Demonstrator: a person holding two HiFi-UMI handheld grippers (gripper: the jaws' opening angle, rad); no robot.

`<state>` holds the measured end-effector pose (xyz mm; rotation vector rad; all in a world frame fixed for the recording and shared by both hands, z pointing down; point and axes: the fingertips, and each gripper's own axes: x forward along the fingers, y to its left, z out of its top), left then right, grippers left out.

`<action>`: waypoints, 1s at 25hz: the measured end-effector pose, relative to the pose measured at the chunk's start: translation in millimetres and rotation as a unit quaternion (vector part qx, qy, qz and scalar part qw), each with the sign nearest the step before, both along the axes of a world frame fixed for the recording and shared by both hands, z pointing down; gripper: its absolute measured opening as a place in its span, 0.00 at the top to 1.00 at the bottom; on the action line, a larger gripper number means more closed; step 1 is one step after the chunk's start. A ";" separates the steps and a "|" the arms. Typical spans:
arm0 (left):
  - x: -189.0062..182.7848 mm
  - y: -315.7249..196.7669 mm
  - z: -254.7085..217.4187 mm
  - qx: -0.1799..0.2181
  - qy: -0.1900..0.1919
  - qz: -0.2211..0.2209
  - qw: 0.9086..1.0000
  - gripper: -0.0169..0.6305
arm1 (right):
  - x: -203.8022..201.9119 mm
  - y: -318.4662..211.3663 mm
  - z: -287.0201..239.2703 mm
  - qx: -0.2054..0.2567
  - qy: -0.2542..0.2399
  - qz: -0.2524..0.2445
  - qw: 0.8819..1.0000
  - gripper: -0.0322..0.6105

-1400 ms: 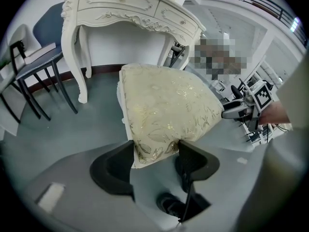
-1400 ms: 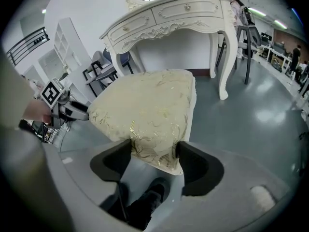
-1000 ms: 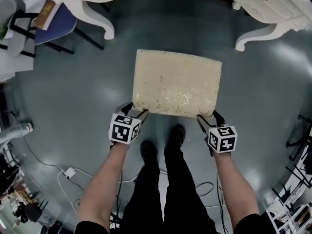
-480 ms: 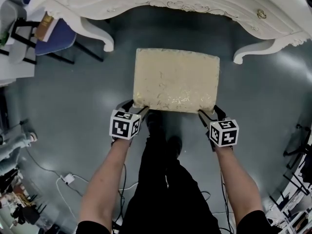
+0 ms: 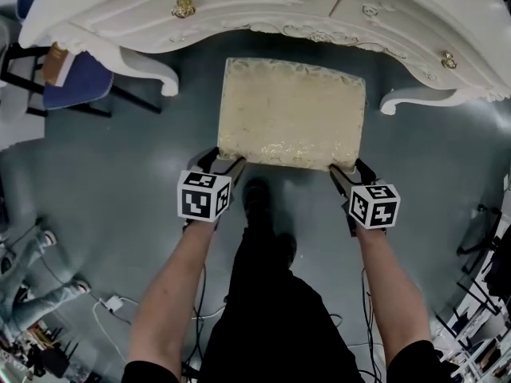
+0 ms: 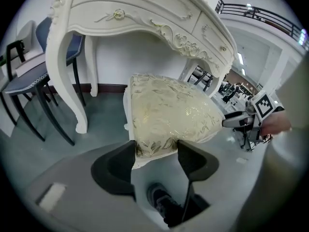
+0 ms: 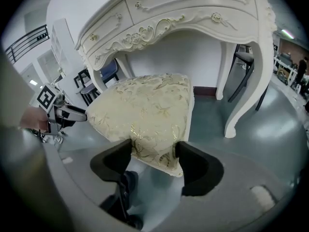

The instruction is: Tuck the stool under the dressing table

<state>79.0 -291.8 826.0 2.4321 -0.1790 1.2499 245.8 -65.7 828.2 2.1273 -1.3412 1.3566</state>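
Left hand-held gripper [image 5: 221, 159]: your jaws are clamped on the near-left corner of the stool [image 5: 291, 114], with cushion fabric pinched between them [image 6: 155, 151].
Right hand-held gripper [image 5: 345, 170]: it is clamped the same way on the near-right corner, with the cushion edge filling the gap between the jaws [image 7: 153, 158].
Stool position: it is straight ahead of both hand-held grippers and spans the space between them.
Long axis: it runs from one hand-held gripper to the other, parallel to the front edge of the dressing table [image 5: 239, 6]. The short axis points away from you into the knee opening.
Far edge: in the head view it lies close to the carved front rail, with only a narrow dark strip of floor [image 5: 120, 174] showing between them.
Side room: the left table leg [image 5: 160, 74] stands beyond and outside your left hand-held gripper, with a clear band of floor between it and the stool. The right table leg [image 5: 407, 100] sits closer to the stool's side, so that gap is tighter.
Near edge: your shoe [image 5: 255, 198] is between the two hand-held grippers, just behind the cushion.
Further left: a blue chair [image 5: 76, 82] stands outside the left leg, well apart from the stool.
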 end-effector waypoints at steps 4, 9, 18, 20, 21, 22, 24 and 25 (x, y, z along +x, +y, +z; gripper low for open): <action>27.2 -20.5 -2.3 -0.009 -0.002 0.028 1.000 0.51 | 28.0 -21.0 -2.1 -0.011 0.006 0.007 1.000 0.47; 63.0 -57.0 -7.9 0.003 0.005 0.038 0.999 0.53 | 60.7 -56.2 -5.1 0.007 0.017 0.020 1.000 0.47; 115.2 -101.7 -13.4 0.035 -0.001 0.023 0.999 0.54 | 112.0 -101.8 -12.6 0.018 0.031 0.019 0.999 0.47; 117.5 -104.7 -16.4 0.035 0.001 0.016 0.999 0.54 | 116.8 -103.2 -17.3 0.021 0.033 0.018 0.999 0.47; 117.4 -104.8 -18.2 0.039 0.002 0.011 0.999 0.56 | 117.1 -99.9 -20.2 0.024 0.036 0.023 0.999 0.51; 116.6 -104.2 -19.4 0.043 0.004 0.006 0.999 0.58 | 115.8 -94.6 -22.9 0.027 0.038 0.029 0.999 0.57; 114.0 -102.9 -19.9 0.047 0.008 -0.001 0.999 0.62 | 108.4 -84.7 -24.7 0.034 0.031 0.040 0.998 0.72; 113.0 -103.2 -19.9 0.048 0.009 -0.003 0.999 0.63 | 103.7 -82.5 -22.8 0.037 0.022 0.045 0.998 0.74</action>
